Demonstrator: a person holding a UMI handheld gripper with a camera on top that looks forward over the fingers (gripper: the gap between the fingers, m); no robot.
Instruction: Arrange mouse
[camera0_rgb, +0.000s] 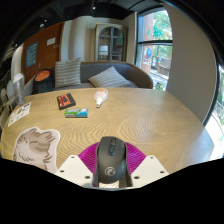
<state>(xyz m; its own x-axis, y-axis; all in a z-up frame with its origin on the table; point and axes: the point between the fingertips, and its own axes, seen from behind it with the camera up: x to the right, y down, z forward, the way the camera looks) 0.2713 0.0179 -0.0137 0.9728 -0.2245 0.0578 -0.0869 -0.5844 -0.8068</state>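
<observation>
Black mouse sits at 12 o'clock from gripper, pinched between its magenta pads, low over wooden table. Books lie beyond at 11 o'clock.

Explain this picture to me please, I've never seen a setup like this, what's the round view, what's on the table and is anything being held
There is no robot here. A person carries a hand-held gripper, and a wide-angle camera riding on it looks forward along its two fingers, which is why the picture looks rounded. The white fingers with pink inner pads sit nearest the camera. A black computer mouse lies between them on a round wooden table; the jaws appear closed on its sides, though the contact is hard to confirm. Further along the table are a dark flat item, a small colourful booklet, a pale small object and a sheet with a drawing. Behind is a sofa with cushions.
</observation>
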